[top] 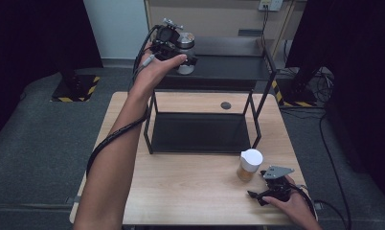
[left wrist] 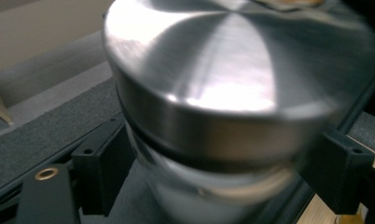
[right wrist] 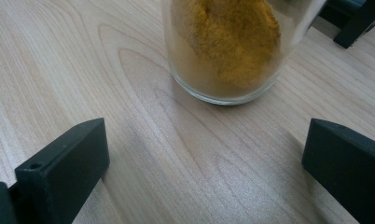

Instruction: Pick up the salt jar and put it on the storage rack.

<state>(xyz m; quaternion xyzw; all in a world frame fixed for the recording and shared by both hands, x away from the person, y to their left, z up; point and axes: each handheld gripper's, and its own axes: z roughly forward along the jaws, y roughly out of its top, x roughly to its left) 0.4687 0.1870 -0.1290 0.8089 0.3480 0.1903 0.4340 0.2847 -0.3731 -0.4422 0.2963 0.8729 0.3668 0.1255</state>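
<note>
While the left gripper (top: 185, 61) reaches over the rack's top shelf (top: 233, 67), the jar (left wrist: 223, 93) stands upright on that shelf between its jaws, long axis vertical. The jaws flank the glass below the lid at a middling width and seem just clear of it (contact is hard to judge in the blur). Lid: brushed silver metal, broader than the clear body. The right gripper (right wrist: 204, 163) rests wide apart on the table (top: 190, 187), a spice jar (right wrist: 227, 51) just ahead.

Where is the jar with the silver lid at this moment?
In the high view the silver-lid jar stands on the black shelf's top, at its left end, between the left gripper's jaws, far from the white-lid jar.
</note>
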